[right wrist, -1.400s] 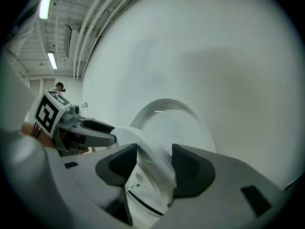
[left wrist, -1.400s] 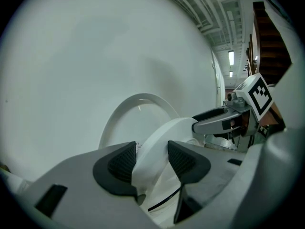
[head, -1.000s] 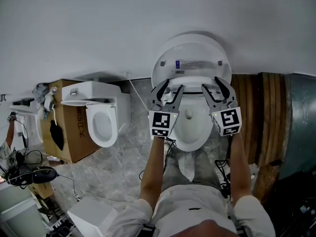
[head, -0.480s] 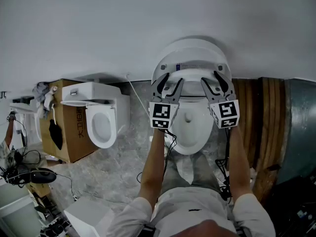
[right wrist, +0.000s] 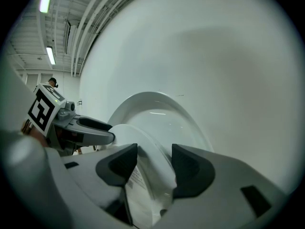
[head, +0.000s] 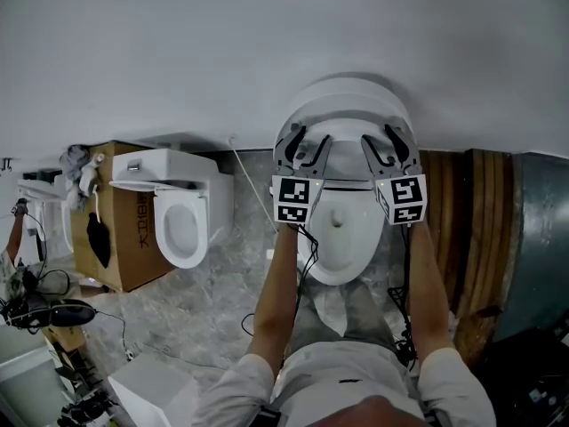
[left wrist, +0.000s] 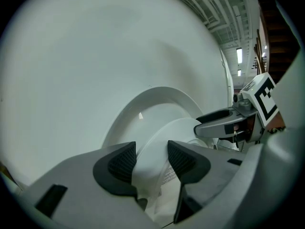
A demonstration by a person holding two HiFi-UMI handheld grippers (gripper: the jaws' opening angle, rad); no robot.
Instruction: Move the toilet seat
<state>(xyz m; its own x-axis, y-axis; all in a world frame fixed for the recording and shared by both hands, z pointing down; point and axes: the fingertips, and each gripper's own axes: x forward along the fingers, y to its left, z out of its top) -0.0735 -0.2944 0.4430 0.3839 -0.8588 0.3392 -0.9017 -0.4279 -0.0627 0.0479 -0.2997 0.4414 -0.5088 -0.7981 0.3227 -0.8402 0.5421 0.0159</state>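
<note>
Hidden: the hinge and the lower part of the white oval plastic toilet seat (left wrist: 151, 149) sit behind the jaws in both gripper views. Whether the seat has an opening in its middle cannot be made out.
Illegible: a printed label on the seat's face, too small to read.
Cut off: the near rim of the white ceramic toilet bowl (head: 342, 243) is partly covered by the person's forearms.
Seat location: raised almost upright at the far end of the bowl, just in front of the larger white dished lid (left wrist: 143, 109), which leans at the pale grey wall (head: 222, 43).
Seat appearance: smooth, glossy and thin-edged, smaller than the lid behind it.
Left gripper (head: 307, 140): jaws narrow, pads clamped on the seat's left edge.
Right gripper (head: 382, 139): jaws narrow, pads clamped on the seat's right edge.
Gripper relation: level with each other, apart, the seat between them.
Left surroundings: a second white toilet (head: 182, 216) beside a brown cardboard box (head: 120, 243).
Right surroundings: dark upright wooden planks (head: 453, 212).
Floor: grey marbled stone (head: 204, 301).
</note>
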